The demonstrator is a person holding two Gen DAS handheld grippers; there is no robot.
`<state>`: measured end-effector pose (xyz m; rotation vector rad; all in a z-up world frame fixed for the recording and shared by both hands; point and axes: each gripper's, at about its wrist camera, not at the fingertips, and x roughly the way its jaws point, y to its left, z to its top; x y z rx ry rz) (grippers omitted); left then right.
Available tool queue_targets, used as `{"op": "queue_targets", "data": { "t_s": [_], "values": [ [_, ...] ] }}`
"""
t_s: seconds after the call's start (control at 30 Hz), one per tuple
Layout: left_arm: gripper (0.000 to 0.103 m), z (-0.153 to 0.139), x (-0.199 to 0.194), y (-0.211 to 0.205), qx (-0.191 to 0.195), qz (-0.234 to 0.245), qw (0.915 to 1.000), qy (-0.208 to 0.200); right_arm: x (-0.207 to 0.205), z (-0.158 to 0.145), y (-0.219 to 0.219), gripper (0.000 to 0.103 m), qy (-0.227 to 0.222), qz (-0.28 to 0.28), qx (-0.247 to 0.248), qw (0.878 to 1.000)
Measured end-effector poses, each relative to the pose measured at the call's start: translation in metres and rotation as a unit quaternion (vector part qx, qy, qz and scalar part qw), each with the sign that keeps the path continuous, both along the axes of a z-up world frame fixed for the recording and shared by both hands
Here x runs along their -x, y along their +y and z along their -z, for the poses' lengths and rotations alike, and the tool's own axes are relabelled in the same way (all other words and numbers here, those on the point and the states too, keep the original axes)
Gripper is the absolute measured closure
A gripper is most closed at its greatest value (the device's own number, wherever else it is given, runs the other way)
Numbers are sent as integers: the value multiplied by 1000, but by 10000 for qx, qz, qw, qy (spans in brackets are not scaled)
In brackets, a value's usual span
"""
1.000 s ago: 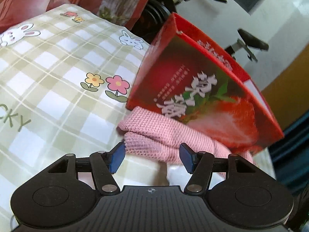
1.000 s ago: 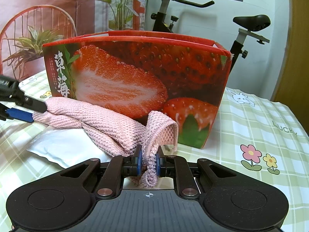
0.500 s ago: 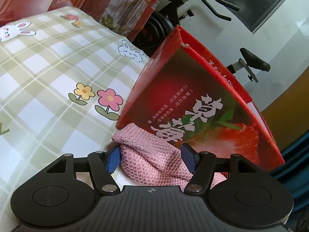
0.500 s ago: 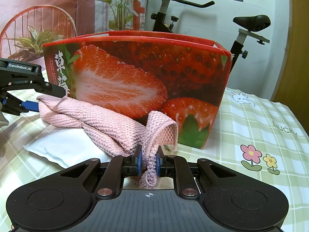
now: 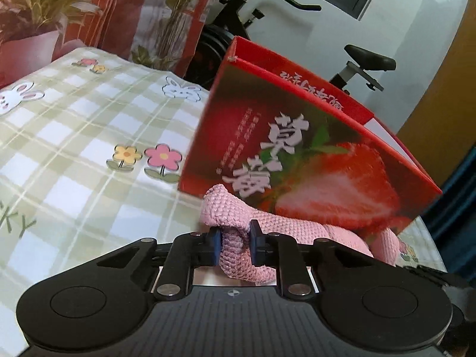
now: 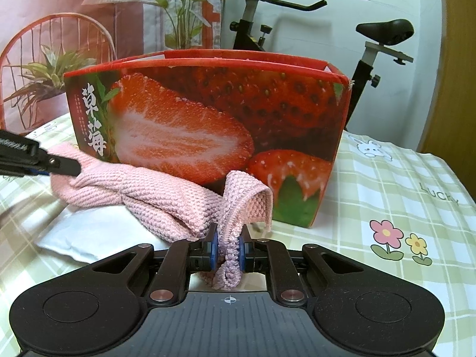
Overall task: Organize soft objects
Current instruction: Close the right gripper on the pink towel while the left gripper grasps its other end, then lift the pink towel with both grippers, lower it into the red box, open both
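A pink knitted cloth (image 6: 154, 190) lies stretched along the front of a red strawberry-printed box (image 6: 208, 125) on the checked tablecloth. My right gripper (image 6: 228, 248) is shut on the cloth's right end, which folds over above the fingers. My left gripper (image 5: 235, 245) is shut on the cloth's (image 5: 297, 232) other end, beside the box's (image 5: 297, 148) corner. The left gripper's finger (image 6: 59, 165) shows at the left edge of the right wrist view, on the cloth.
A white flat packet (image 6: 89, 235) lies under the cloth on the tablecloth (image 6: 401, 196). An exercise bike (image 6: 372, 47) and a plant-printed backdrop (image 6: 89, 15) stand behind the table. The table's right edge is near the box in the left wrist view.
My left gripper has moved onto the cloth's left end and shut on it, from open. The cloth's left end has bunched and lifted slightly. The right gripper has held still.
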<state>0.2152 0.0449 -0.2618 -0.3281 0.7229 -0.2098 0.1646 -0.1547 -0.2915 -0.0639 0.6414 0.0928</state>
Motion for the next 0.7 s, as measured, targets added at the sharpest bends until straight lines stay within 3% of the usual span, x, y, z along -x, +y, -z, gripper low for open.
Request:
{"op": "queue_targets", "data": {
  "t_s": [0.13,0.33,0.7],
  "values": [
    [84,-7,12,0,-143,68,9997,-181,8,-2,4,92,-192,16,141,9997],
    [84,-33,36,-3,-239,357,9963,-740,38,-17,1,92,-875,82,88,9961],
    [84,-36,54,-2,-57,431,9965,-715,63,-35,7,92,-884,-41,-30,9961]
  ]
}}
